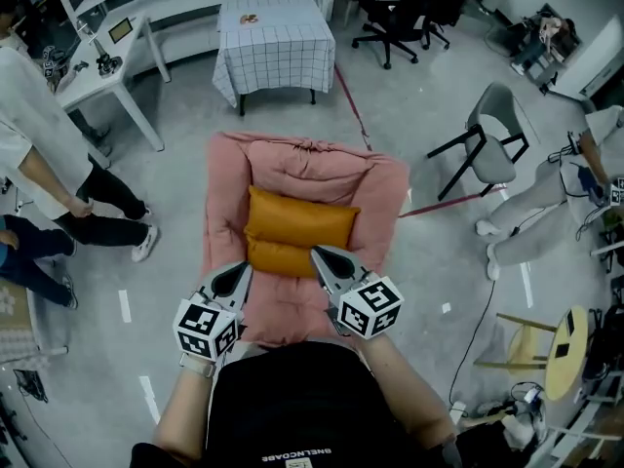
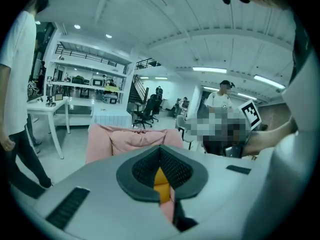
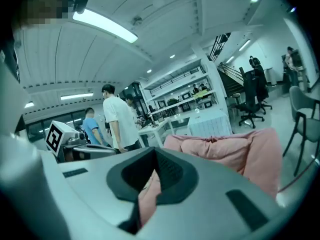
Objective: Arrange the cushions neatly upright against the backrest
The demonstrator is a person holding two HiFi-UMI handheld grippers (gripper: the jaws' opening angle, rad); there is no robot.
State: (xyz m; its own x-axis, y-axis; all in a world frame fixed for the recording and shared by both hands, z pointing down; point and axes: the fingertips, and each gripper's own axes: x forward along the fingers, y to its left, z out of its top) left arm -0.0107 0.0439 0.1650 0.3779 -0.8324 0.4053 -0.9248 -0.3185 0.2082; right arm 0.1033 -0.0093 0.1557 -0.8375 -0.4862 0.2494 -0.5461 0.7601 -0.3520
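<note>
Two orange cushions lie on a pink padded armchair (image 1: 380, 198) in the head view. The upper cushion (image 1: 299, 217) lies flat across the seat below the backrest (image 1: 310, 159); the lower cushion (image 1: 276, 258) sits in front of it. My left gripper (image 1: 241, 272) is shut and empty, its tip just left of the lower cushion. At that cushion's right end is my right gripper (image 1: 317, 254), also shut and empty. In the left gripper view the shut gripper (image 2: 161, 157) points at the pink backrest (image 2: 131, 138), orange showing below. The right gripper (image 3: 153, 165) faces the backrest (image 3: 227, 146).
A table with a checked cloth (image 1: 273, 35) stands behind the armchair, a white desk (image 1: 109, 78) at far left. A grey chair (image 1: 492, 144) and black office chairs (image 1: 409, 13) are to the right. People stand at the left (image 1: 44, 154); another person (image 1: 546, 203) is at the right.
</note>
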